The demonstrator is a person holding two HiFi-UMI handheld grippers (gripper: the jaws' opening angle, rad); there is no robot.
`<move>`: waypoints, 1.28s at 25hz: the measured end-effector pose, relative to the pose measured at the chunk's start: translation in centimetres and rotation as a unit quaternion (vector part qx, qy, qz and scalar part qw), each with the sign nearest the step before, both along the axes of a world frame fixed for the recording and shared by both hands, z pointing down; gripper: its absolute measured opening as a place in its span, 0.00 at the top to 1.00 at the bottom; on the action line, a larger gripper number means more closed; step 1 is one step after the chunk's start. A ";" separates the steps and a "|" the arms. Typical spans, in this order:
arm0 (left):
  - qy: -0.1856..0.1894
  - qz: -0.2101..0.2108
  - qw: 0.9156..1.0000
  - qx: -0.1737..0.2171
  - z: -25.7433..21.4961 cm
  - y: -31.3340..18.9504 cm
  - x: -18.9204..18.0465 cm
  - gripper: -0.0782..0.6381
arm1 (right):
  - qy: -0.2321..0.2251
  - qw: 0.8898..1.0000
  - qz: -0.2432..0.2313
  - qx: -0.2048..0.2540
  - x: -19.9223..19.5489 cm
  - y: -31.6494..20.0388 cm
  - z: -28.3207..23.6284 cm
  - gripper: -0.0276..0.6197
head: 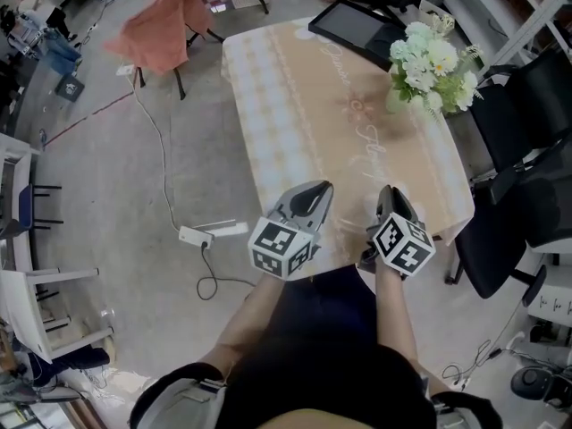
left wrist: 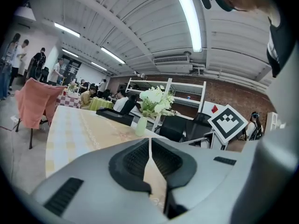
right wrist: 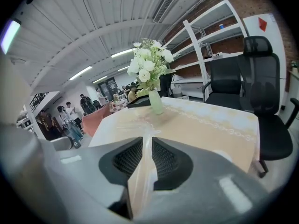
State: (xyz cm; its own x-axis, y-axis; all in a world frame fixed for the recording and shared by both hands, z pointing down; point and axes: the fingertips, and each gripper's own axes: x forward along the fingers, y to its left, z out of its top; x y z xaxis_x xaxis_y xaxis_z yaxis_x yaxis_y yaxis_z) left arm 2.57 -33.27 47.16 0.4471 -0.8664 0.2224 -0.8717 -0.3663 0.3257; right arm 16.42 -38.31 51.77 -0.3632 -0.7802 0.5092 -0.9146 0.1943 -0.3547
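- The tabletop [head: 295, 105] is the largest thing. It is a long rectangle under a smooth cloth, pale checks on one half and tan with a faint floral print on the other. Its near short edge lies just under both tongs, at 12 o'clock from the person.
- A black office chair [head: 527, 150] with a padded, curved back stands at 3 o'clock beside the tabletop.
- A chair draped in soft pink fabric [head: 161, 25] stands well apart at 10 o'clock.
- A dark, flat, glossy screen [head: 357, 29] lies at the far end.
- A slim pale-green vase [head: 398, 99] of white, ruffled flowers stands at 1 o'clock from the tongs, near the right edge.
- The left tongs [head: 317, 189] are pressed together, their ribbed black pads meeting at the tips with nothing between them.
- The right tongs [head: 391, 190] are drawn in to a hairline slit. Only the printed cloth shows through it.
- Both are empty and hover side by side. Holding this well probably means keeping them level, clear of the cloth's hanging edge, and apart from each other.
- A white power strip [head: 195, 235] lies on the floor at 9 o'clock.
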 end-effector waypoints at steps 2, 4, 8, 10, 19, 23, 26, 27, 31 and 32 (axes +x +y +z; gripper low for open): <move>-0.004 0.005 1.000 0.008 -0.5 0.5 0.0 0.86 | -0.003 1.000 0.006 0.008 0.1 0.7 -0.6 0.86; -0.007 0.010 1.000 0.016 -1.0 1.0 0.0 0.86 | -0.008 1.000 0.013 0.019 0.3 1.3 -1.3 0.86; -0.007 0.015 0.999 0.029 -1.9 2.0 -0.2 0.86 | -0.019 0.999 0.028 0.041 0.8 2.6 -2.7 0.86; -0.009 0.017 0.999 0.036 -2.4 2.6 -0.4 0.86 | -0.024 0.998 0.036 0.051 1.1 3.4 -3.4 0.86; -0.017 0.025 0.998 0.059 -3.6 4.7 -0.6 0.86 | -0.046 0.990 0.074 0.107 3.0 7.0 -7.1 0.86; -0.021 0.034 0.997 0.065 -3.9 5.5 -0.6 0.86 | -0.055 0.986 0.090 0.128 3.8 8.7 -8.2 0.86; -0.023 0.041 0.996 0.070 -4.1 5.8 -0.5 0.86 | -0.060 0.983 0.099 0.139 4.2 9.5 -8.8 0.86; -0.023 0.042 0.996 0.071 -4.2 5.9 -0.5 0.86 | -0.062 0.983 0.101 0.141 4.3 9.7 -8.8 0.86; -0.026 0.048 0.996 0.074 -4.4 6.4 -0.4 0.86 | -0.066 0.981 0.107 0.146 4.7 10.4 -9.0 0.86; -0.026 0.048 0.996 0.076 -4.5 6.5 -0.4 0.86 | -0.066 0.981 0.108 0.147 4.7 10.5 -9.0 0.86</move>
State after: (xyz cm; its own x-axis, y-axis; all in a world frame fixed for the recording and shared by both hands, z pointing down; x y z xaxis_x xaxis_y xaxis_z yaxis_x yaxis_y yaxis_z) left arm 2.20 -26.79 42.67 0.5214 -0.8452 0.1176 -0.8442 -0.4908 0.2155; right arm 21.17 -27.77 42.74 -0.2212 -0.9523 0.2100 -0.8952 0.1129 -0.4311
